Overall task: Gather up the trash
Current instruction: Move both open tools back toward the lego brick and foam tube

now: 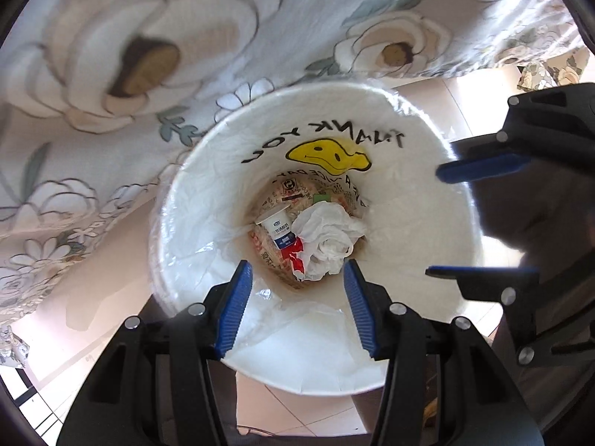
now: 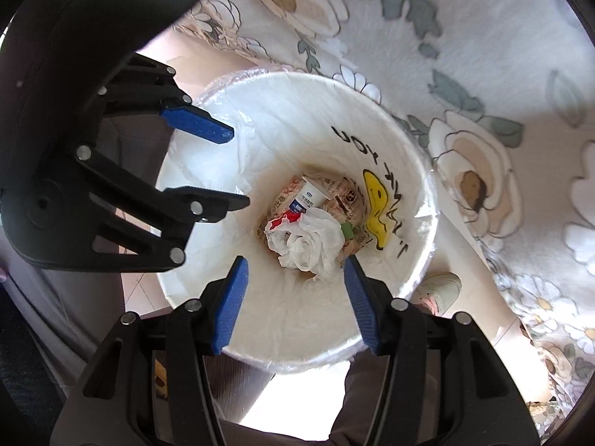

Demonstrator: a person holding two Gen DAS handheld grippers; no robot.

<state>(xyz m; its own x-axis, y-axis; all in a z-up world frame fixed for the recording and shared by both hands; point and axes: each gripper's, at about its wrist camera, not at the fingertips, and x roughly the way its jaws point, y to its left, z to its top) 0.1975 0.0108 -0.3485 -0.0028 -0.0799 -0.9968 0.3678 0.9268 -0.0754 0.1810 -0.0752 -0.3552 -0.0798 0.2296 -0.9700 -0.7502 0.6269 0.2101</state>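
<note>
Beside a floral cloth (image 1: 111,37), the lined bin's (image 1: 208,193) trash (image 1: 327,241) lies below both empty, part-open grippers (image 1: 297,308) (image 2: 293,301).

- "THANK YOU" in black hand-drawn capitals, seen upside down, on the white bag liner (image 1: 409,223) of the bin, on the wall beyond the left claw (image 1: 297,308); a yellow smiley face (image 1: 329,154) sits just under it.
- Part of a further line, "A NICE DA…", runs below the smiley face.
- The small white cup (image 1: 277,228) at the bottom carries a blue label, too small to read.
- Printed paper (image 1: 293,189) under it shows characters, illegible.
</note>
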